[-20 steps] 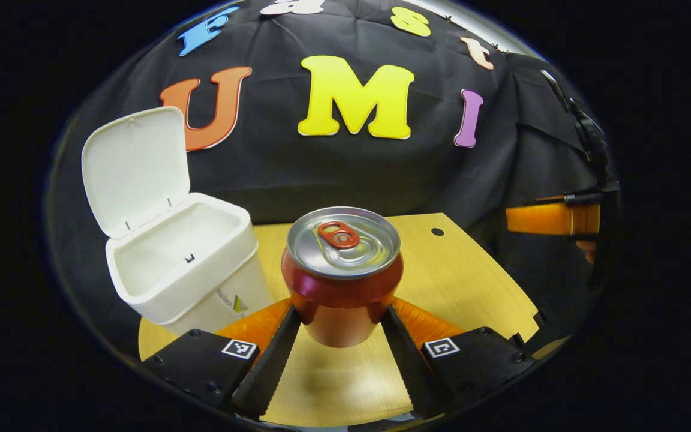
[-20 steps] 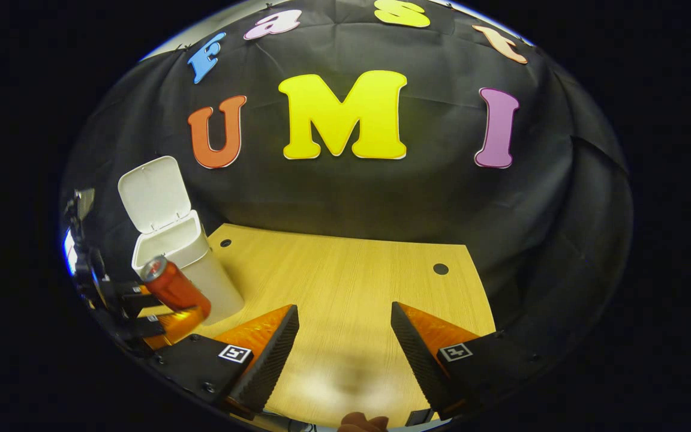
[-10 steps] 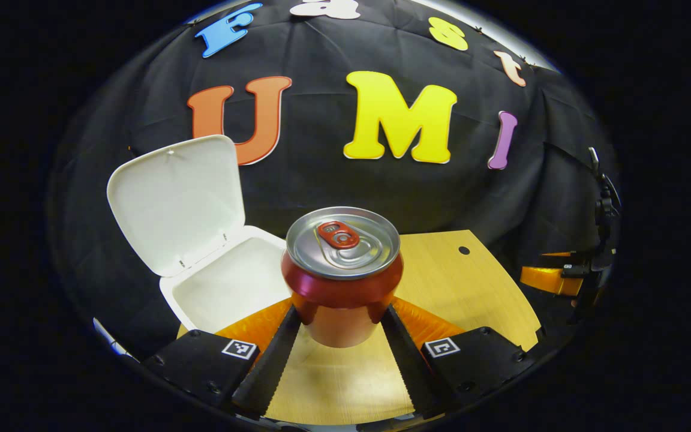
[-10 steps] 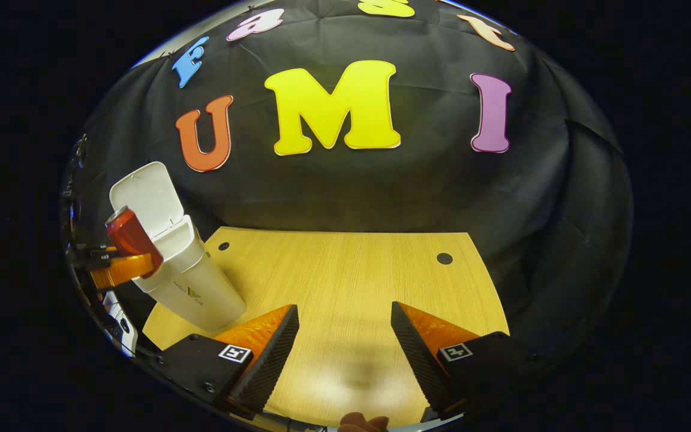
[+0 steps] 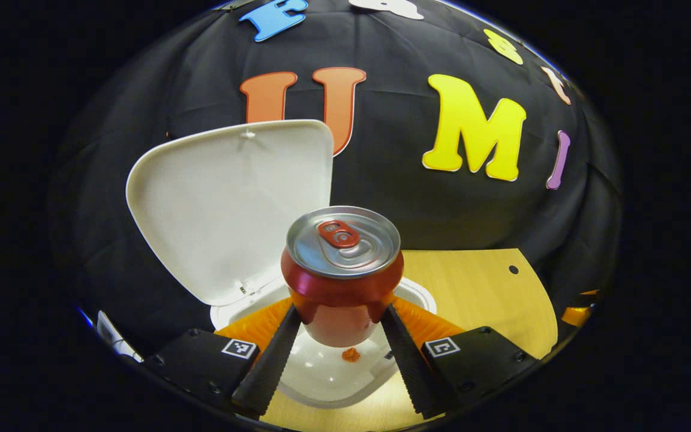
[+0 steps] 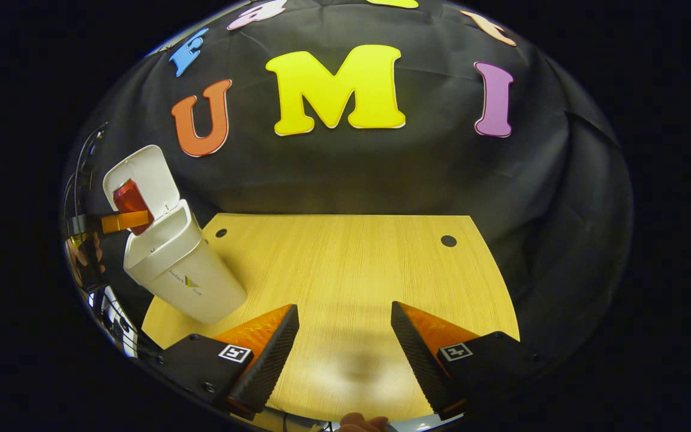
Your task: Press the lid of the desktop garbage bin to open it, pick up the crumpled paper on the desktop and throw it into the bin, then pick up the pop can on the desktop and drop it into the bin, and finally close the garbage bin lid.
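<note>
Both fingers of the left gripper (image 5: 342,336) are clamping the red aluminium pop can (image 5: 342,273) above the open white plastic bin (image 5: 321,375); releasing it looks next. The right gripper (image 6: 344,342) is hanging spread apart over the wooden desktop (image 6: 345,270).

can (image 5: 342,282) red, silver top | bin (image 6: 183,270) white | table (image 6: 345,270) light wood-grain

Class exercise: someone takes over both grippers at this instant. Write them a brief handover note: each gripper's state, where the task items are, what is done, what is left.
Left gripper: shut on the pop can, held upright above the open garbage bin.
Right gripper: open, holding nothing, over the desktop.
Lid: up.
Crumpled paper: not on the desktop, presumably binned; the inside of the bin is not clear enough to confirm.
Left: release the can, then close the lid.
</note>
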The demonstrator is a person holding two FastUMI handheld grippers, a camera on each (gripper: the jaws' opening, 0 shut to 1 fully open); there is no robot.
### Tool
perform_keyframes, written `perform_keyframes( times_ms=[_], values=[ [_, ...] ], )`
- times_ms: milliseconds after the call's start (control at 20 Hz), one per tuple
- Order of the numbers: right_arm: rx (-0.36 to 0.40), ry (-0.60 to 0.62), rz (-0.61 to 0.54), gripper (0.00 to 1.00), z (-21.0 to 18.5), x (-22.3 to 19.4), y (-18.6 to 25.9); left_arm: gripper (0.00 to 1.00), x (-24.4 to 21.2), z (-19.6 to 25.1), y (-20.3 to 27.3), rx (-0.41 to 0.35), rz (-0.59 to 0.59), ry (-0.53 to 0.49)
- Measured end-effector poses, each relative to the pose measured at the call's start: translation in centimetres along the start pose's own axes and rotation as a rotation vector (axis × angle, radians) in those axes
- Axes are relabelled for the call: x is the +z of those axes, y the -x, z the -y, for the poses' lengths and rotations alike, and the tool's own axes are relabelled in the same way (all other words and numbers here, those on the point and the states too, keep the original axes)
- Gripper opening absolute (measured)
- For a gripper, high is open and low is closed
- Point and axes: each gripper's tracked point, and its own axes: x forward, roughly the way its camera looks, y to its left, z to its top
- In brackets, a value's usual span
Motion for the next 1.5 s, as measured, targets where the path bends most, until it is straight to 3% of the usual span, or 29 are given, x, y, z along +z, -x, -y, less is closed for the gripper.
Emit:
perform_keyframes(
  times_ms=[250, 750, 1050, 1500],
  values=[
    [-0.011, 0.008, -0.029, 0.98, -0.1, -1.5, -0.1, 0.87, -1.0, -0.3, -2.4, 0.008, -0.033, 0.030],
    [0.026, 0.028, -0.044, 0.98, -0.6, -2.4, -0.5, 0.88, -1.0, 0.3, 0.0, 0.005, -0.011, 0.042],
    [0.056, 0.027, -0.048, 0.98, -0.2, -3.0, -0.3, 0.97, 1.6, 1.5, 2.7, 0.037, 0.056, -0.005],
    [0.080, -0.058, -0.067, 0.98, 1.6, -4.9, -0.2, 0.97, 8.7, 1.4, 5.9, 0.133, 0.224, 0.063]
  ],
)
